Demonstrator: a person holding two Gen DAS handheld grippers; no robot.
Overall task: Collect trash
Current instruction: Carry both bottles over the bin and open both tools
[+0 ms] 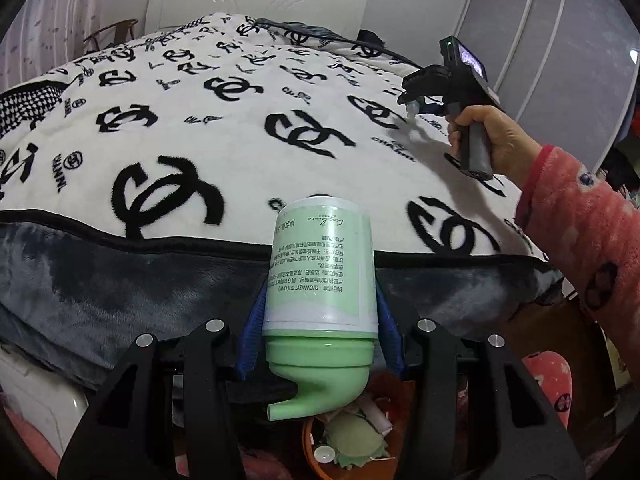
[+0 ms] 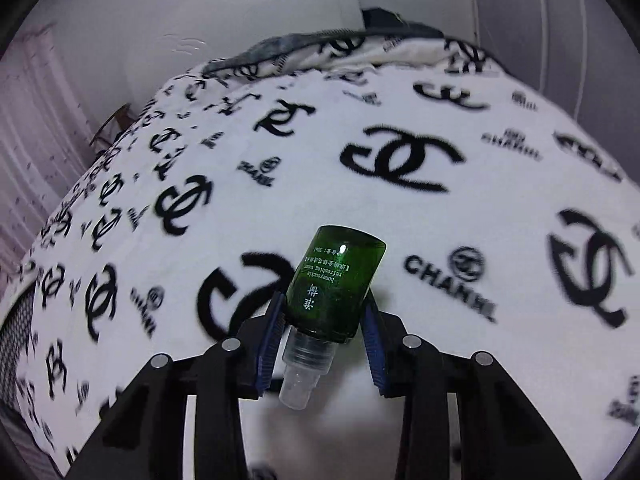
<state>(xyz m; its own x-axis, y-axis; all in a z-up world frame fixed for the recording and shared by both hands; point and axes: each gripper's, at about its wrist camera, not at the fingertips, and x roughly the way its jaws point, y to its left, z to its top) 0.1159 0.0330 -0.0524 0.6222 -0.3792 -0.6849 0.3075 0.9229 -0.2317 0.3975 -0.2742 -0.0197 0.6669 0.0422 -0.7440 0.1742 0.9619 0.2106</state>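
Note:
My left gripper [image 1: 320, 328] is shut on a pale green pump bottle [image 1: 322, 280], held upside down with its spout pointing down. It hangs at the bed's edge, above an orange trash bin [image 1: 320, 456] that holds paper scraps. My right gripper [image 2: 324, 344] is shut on a small dark green spray bottle [image 2: 334, 284], also upside down, its clear cap toward the camera, above the blanket. The right gripper also shows in the left wrist view [image 1: 416, 106], over the far right of the bed, with the bottle's clear cap showing.
A white blanket with black logos [image 1: 224, 120] covers the bed, with a dark grey border [image 1: 120, 280] at the near edge. A white headboard [image 1: 256, 0] and a wooden chair [image 1: 112, 34] stand behind. A white box [image 1: 36, 400] sits at lower left.

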